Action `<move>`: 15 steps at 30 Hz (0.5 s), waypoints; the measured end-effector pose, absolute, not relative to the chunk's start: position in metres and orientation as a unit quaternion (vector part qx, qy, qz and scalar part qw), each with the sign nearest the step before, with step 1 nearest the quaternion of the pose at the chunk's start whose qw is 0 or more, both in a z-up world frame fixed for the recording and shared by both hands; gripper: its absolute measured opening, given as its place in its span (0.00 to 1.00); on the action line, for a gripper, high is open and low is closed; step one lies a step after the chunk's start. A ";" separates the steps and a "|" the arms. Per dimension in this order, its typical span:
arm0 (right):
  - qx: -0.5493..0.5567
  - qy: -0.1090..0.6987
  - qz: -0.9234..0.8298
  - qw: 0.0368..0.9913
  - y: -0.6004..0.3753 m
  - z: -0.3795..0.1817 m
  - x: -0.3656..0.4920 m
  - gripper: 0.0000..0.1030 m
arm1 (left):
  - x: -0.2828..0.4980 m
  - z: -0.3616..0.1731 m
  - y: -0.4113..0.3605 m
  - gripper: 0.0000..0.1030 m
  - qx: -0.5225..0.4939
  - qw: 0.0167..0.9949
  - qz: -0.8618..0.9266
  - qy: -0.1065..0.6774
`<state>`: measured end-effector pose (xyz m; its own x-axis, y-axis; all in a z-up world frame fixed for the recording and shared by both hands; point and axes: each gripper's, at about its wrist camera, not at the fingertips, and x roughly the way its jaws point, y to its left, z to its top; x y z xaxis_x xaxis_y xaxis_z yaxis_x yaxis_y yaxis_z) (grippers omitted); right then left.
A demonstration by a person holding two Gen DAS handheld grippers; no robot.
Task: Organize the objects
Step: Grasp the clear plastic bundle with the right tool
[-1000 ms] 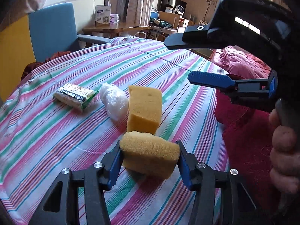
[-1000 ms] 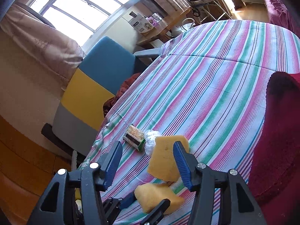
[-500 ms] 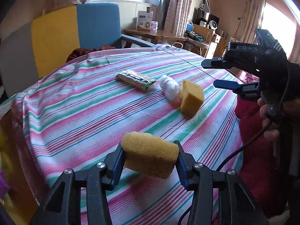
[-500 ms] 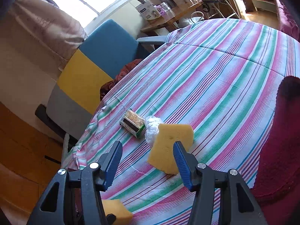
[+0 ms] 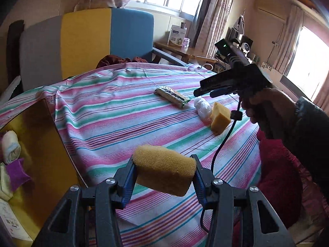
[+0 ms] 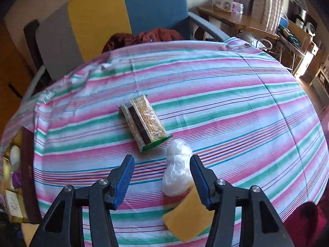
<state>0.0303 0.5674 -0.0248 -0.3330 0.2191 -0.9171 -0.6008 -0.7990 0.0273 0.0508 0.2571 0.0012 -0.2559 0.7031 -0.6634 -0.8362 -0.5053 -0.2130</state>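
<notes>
We carry one sponge, other claw empty over table.
Left gripper [image 5: 163, 177] pinches rounded sponge [image 5: 163, 176] above striped tablecloth [image 5: 115, 123]; right gripper [image 6: 161, 176] spread, white plastic bundle [image 6: 176, 173] just inside its right finger.

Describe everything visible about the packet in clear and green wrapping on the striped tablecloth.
The flat oblong packet in clear and green plastic wrapping lies flat on the striped tablecloth. Grainy beige contents and a dark band along its length show through. Its green end points toward the white crumpled plastic bundle, seemingly not touching. No hand-held gripper touches it.
</notes>
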 end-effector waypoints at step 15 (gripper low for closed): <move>-0.499 0.175 0.834 0.159 0.490 -0.026 0.028 0.33 | 0.032 0.008 0.219 0.48 -0.370 0.450 0.811 0.049</move>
